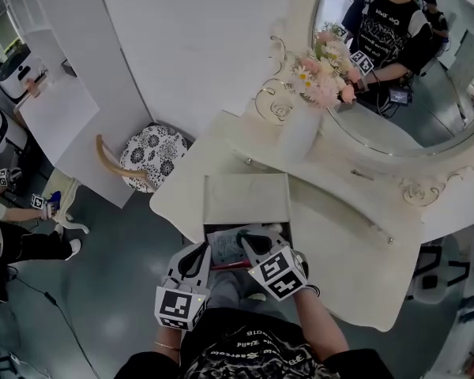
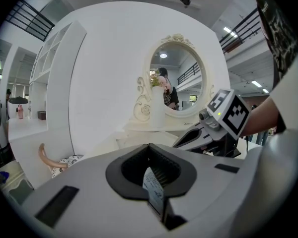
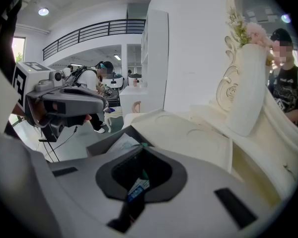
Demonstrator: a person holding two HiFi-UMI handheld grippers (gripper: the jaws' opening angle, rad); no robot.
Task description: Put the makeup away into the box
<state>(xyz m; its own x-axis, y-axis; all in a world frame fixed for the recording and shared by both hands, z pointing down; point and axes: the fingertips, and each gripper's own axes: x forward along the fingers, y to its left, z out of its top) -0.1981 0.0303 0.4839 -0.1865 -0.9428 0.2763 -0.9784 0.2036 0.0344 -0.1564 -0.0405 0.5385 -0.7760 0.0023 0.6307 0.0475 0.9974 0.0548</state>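
L gripper (image 2: 149, 150) pinches a thin printed pack (image 2: 151, 184). R gripper (image 3: 143, 155) is clamped on a slim blue-label stick (image 3: 138, 187). Box (image 3: 100, 148) sits just ahead, below the jaws. Both prob light, slick, bendy: hold mid-body, gently.

Vase (image 1: 300, 135) on table (image 1: 344, 239), behind box (image 1: 245, 200), before mirror (image 1: 415, 93).

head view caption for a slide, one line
The left gripper and right gripper at the open box by a white dressing table, flower vase and mirror behind
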